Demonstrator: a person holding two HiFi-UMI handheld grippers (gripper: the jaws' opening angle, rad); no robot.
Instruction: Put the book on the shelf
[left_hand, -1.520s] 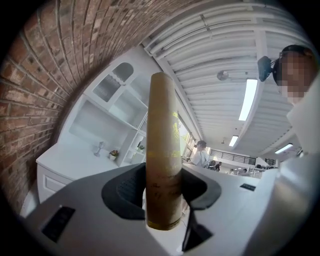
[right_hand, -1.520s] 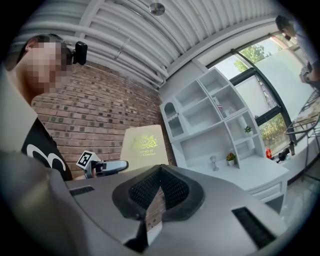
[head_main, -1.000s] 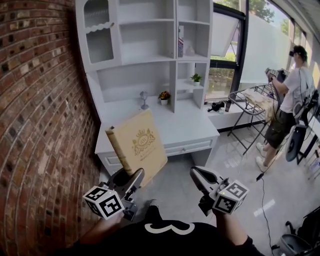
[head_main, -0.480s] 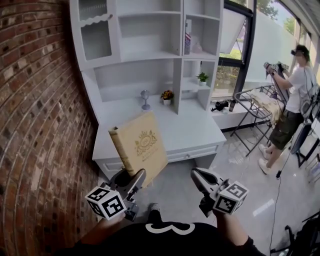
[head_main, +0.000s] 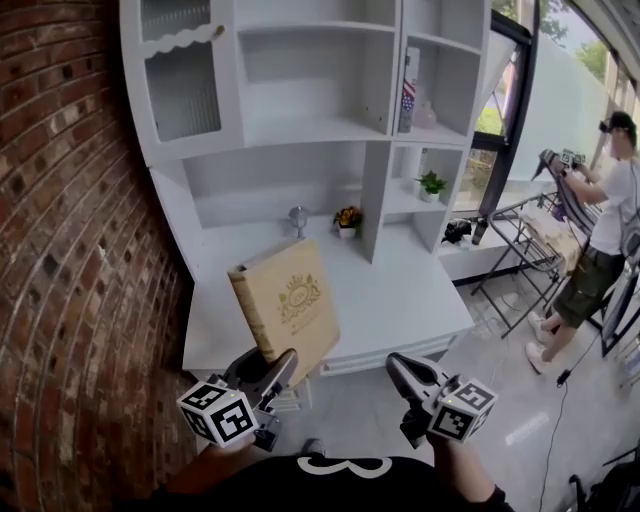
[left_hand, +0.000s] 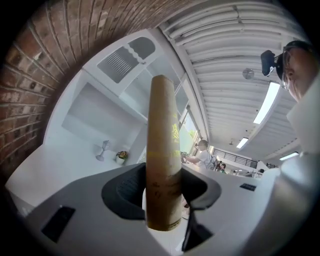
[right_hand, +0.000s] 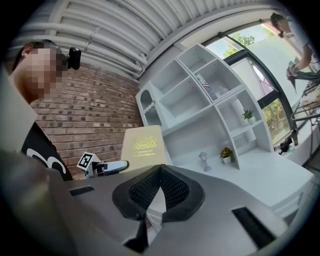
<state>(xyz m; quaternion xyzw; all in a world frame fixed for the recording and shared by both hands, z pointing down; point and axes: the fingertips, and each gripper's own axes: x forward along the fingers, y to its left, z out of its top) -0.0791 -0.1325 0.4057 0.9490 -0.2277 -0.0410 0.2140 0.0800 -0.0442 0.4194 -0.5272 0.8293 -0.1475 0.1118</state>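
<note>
A big red brick wall (head_main: 70, 250) is seen on the left in the head view. Beside it, a tall white shelf unit (head_main: 300, 130) is set on a white desk top (head_main: 410, 300). A person in a white shirt (head_main: 605, 220) is seen far off at the right, by the window.

A flat tan book with a gold crest (head_main: 290, 305) is held up in the air. It is tilted over the front left corner of the desk top and is not on any shelf. Its lower end is pinched by the left gripper (head_main: 268, 368). In the left gripper view only the book's thin edge is shown, with a dark pad pressed on each side. The gold cover is shown in the right gripper view and the head view.

The right gripper (head_main: 402, 368) is held low, in front of the desk top's front edge. Its jaws are pressed together and nothing is held between them.

Near the back edge of the desk top, a small silver cup (head_main: 298, 218) and a small pot of yellow and red flowers (head_main: 347, 220) are set. A little green plant in a white pot (head_main: 432, 186) is seen on a low shelf, but not in the left gripper view.
</note>
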